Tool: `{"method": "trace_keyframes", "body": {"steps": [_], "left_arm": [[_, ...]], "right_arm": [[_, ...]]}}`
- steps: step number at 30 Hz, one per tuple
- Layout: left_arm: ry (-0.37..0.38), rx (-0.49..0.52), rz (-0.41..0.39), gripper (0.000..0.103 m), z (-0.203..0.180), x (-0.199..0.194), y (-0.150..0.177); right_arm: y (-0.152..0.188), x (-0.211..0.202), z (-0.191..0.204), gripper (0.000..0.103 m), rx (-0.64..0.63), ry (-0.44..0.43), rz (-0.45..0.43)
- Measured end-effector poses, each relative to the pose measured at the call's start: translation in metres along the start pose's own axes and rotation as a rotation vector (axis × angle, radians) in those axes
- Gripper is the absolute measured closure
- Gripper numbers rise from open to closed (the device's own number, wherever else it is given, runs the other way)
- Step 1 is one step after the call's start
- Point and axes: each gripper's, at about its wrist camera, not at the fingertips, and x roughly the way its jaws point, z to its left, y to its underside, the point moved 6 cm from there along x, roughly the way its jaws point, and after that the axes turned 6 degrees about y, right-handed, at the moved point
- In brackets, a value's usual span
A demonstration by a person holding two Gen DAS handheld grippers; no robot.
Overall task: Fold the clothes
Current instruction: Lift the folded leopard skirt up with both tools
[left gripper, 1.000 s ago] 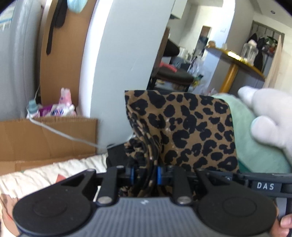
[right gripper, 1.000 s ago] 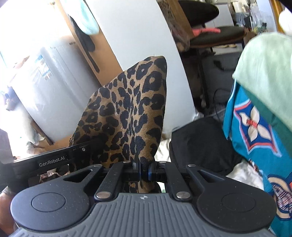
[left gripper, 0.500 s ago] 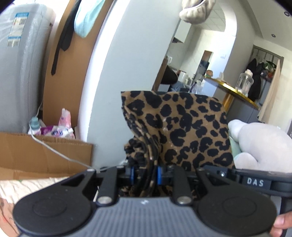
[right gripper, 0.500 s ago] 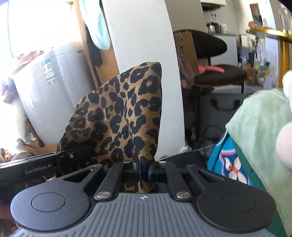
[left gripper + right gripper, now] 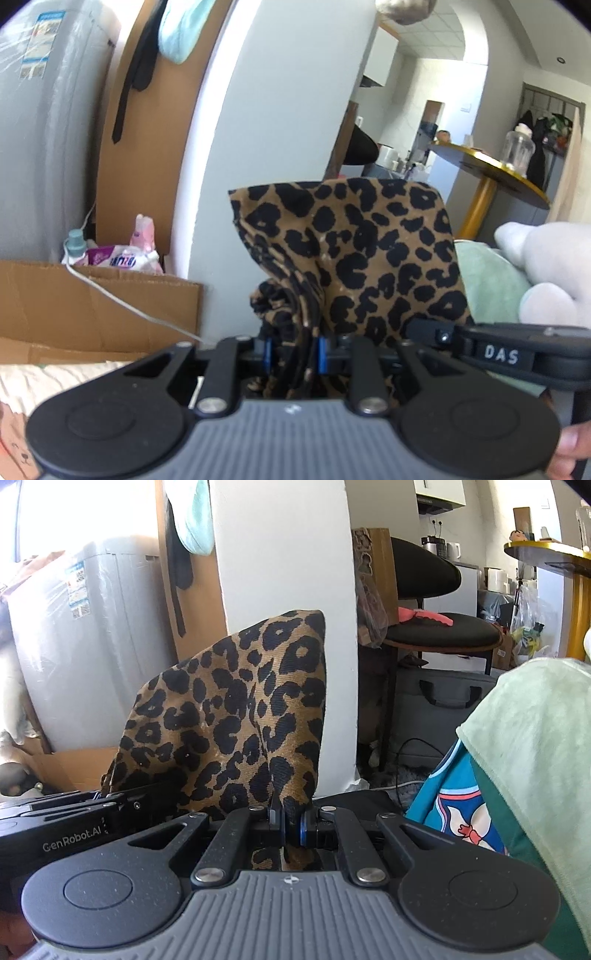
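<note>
Standing up from both grippers, the leopard-print garment (image 5: 365, 254) is raised in the air in front of a white pillar (image 5: 273, 122), clear of any surface. The left gripper (image 5: 292, 352) has its 2 fingers clamped on a bunched, gathered edge of the cloth, and the right gripper (image 5: 290, 825) pinches another fold of it between nearly touching pads. Each gripper's body shows in the other's view, close alongside. To the right of the cloth lie a mint-green towel (image 5: 535, 738) and a white plush toy (image 5: 546, 266), with a teal patterned fabric (image 5: 461, 812) beneath the towel. To the left, an open cardboard box (image 5: 103, 314) holds bottles and packets, beside a plastic-wrapped appliance (image 5: 92, 646). Farther back are a black chair (image 5: 439, 627) and a round gold-edged table (image 5: 491, 173).
</note>
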Motion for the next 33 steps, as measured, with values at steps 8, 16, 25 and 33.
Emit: {"method": "trace_keyframes", "body": {"steps": [8, 16, 25, 33], "left_arm": [[0.004, -0.012, 0.028, 0.080, 0.003, 0.034, 0.026], [0.028, -0.055, 0.074, 0.080, 0.008, 0.078, 0.056], [0.083, -0.234, 0.111, 0.080, 0.024, 0.126, 0.090], [0.106, -0.307, 0.170, 0.080, 0.057, 0.185, 0.115]], "right_arm": [[0.024, 0.032, -0.018, 0.098, 0.026, 0.030, 0.029], [0.042, 0.070, -0.042, 0.098, 0.017, 0.056, 0.073], [0.062, 0.114, -0.066, 0.098, -0.012, 0.092, 0.131], [0.077, 0.185, -0.080, 0.098, -0.022, 0.100, 0.200]]}}
